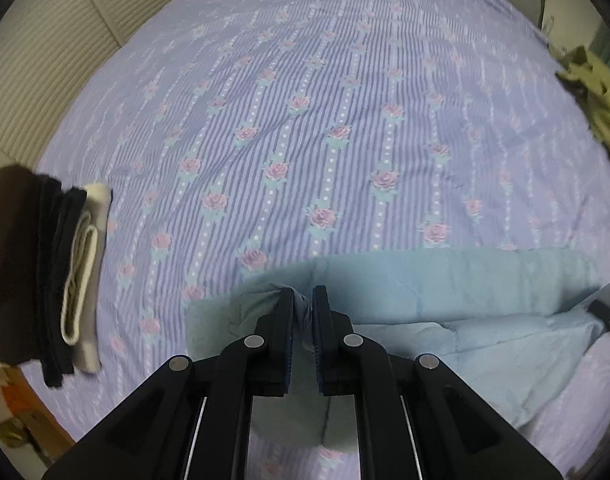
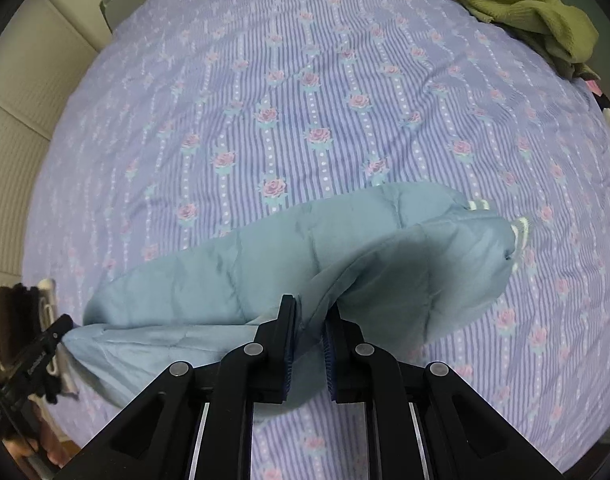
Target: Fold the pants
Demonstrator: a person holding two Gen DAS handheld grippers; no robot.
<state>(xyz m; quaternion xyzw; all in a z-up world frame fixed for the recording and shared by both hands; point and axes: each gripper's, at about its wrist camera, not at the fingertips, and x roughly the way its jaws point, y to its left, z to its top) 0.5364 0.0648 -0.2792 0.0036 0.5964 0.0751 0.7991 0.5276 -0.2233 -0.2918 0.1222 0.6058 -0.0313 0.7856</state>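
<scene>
Light blue quilted pants (image 1: 445,292) lie folded lengthwise on a purple floral bedspread (image 1: 305,120). My left gripper (image 1: 304,304) is shut on a pinch of the pants' fabric at their left end. In the right wrist view the pants (image 2: 265,264) stretch from lower left to a white-trimmed end (image 2: 519,236) at the right. My right gripper (image 2: 311,320) is shut on a raised fold of the pants near their middle. The left gripper (image 2: 45,348) shows at the far left of that view, holding the other end.
A stack of folded dark and white clothes (image 1: 57,272) sits at the bed's left edge, also seen in the right wrist view (image 2: 21,312). An olive green garment (image 2: 517,4) lies crumpled at the far right of the bed (image 1: 597,92). A ribbed beige wall (image 1: 45,60) borders the left.
</scene>
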